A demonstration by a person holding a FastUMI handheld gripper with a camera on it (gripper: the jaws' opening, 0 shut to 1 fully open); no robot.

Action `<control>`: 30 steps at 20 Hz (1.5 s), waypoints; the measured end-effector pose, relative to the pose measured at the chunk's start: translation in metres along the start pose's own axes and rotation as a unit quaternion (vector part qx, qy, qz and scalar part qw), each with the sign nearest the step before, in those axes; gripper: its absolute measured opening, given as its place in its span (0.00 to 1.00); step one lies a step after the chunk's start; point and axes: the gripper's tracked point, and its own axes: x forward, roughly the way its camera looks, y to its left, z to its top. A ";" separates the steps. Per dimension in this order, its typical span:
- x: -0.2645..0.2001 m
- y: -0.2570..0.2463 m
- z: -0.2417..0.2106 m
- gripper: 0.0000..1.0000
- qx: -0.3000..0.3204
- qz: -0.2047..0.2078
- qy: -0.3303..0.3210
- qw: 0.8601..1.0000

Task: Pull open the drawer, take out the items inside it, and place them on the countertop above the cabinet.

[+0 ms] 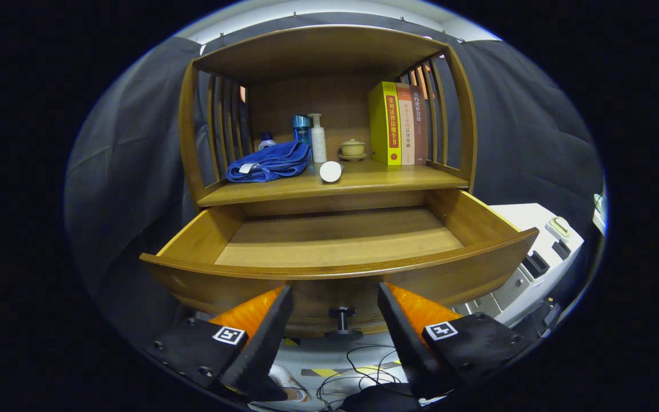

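The wooden drawer (341,240) stands pulled out from the cabinet, and its floor shows bare wood. Its dark knob (342,315) sits on the curved front, between my two fingertips and slightly beyond them. My gripper (335,294) is open, with nothing held between its fingers. On the countertop (398,178) above the drawer lie a folded blue towel (269,163) and a white cylinder (330,171) on its side. Behind them stand a white pump bottle (318,139), a blue bottle (301,129) and a small lidded cup (353,149).
Three upright books (398,123) stand at the right of the countertop, against the slatted side rail. A white appliance (535,257) sits to the right of the drawer. Cables (358,372) and striped tape lie on the floor below the fingers.
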 end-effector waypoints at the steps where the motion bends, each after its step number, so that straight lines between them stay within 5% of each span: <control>1: 0.005 0.000 0.003 0.99 -0.002 -0.001 -0.001 1.000; 30: 0.157 0.001 0.058 0.99 -0.002 -0.001 -0.006 1.000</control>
